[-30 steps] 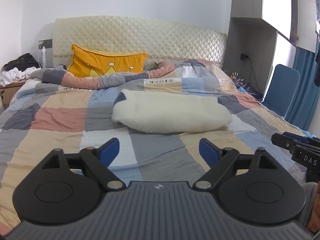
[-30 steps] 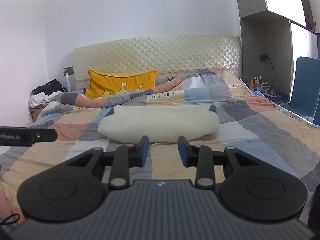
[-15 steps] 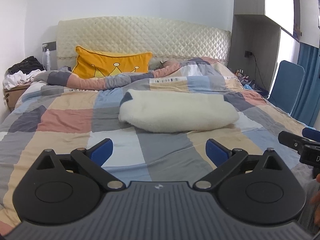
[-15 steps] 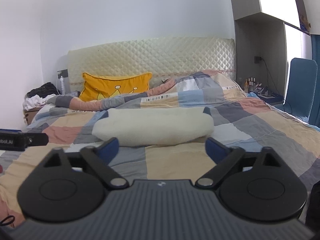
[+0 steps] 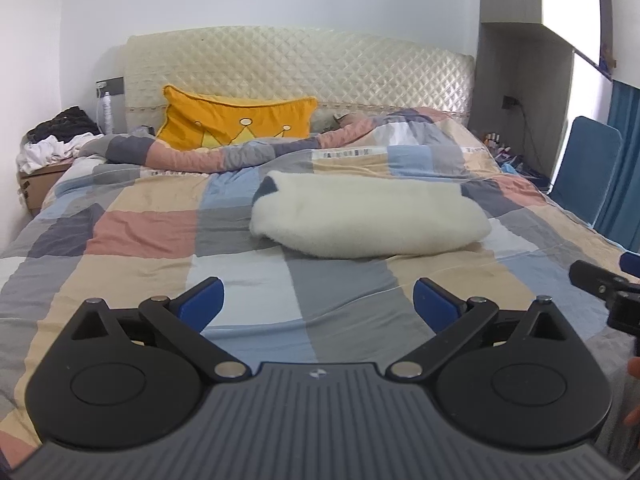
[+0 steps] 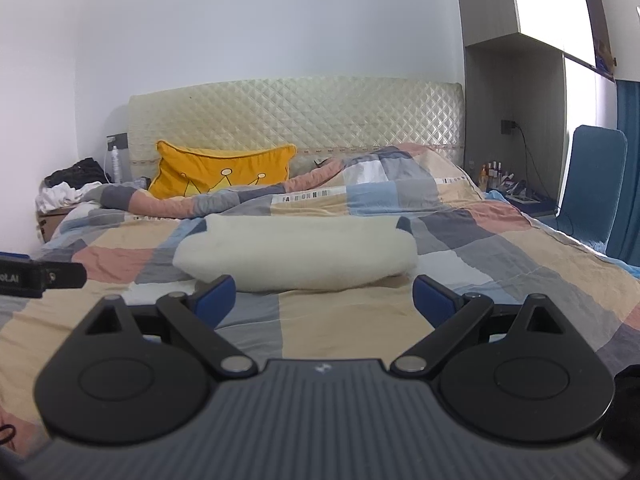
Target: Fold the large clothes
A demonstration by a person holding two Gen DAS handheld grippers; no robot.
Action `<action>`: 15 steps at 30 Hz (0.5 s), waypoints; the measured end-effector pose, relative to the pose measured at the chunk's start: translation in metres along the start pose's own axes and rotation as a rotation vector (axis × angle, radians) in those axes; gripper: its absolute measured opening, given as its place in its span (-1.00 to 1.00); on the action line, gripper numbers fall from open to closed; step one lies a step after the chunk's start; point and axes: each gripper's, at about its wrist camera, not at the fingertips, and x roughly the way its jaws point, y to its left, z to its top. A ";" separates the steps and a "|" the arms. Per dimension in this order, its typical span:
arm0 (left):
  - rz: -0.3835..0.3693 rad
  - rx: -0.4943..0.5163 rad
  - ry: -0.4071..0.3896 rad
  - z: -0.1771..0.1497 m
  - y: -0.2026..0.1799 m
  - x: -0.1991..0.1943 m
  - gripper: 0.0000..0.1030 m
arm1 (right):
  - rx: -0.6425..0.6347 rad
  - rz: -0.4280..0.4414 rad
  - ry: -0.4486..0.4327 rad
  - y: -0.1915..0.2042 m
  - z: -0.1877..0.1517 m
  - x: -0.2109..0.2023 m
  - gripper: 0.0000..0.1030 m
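We see soft, even daylight from the blown-out window (image 5: pixel 570 0) at upper right, sharp focus throughout, faint shadows, and fisheye bending toward the edges.

Cream fleece garment (image 5: pixel 372 220); checked quilt (image 5: pixel 140 236) peach, grey, blue, tan; yellow cushion (image 5: pixel 236 122), crown motif; blue chair (image 5: pixel 584 168).

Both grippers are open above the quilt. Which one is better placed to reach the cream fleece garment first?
Right, probably. In the right wrist view the cream fleece garment lies just past the right gripper, roughly centred between its open fingers. The left gripper has more bare quilt ahead of it, and the garment sits off to its right.
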 end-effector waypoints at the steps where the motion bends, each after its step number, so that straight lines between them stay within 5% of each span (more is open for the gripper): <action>1: -0.001 -0.002 0.000 0.000 0.000 0.000 0.99 | 0.003 -0.001 0.000 -0.001 0.000 0.000 0.88; 15: -0.012 0.004 -0.016 -0.004 -0.003 -0.002 0.99 | 0.004 -0.002 -0.001 -0.002 0.000 -0.001 0.88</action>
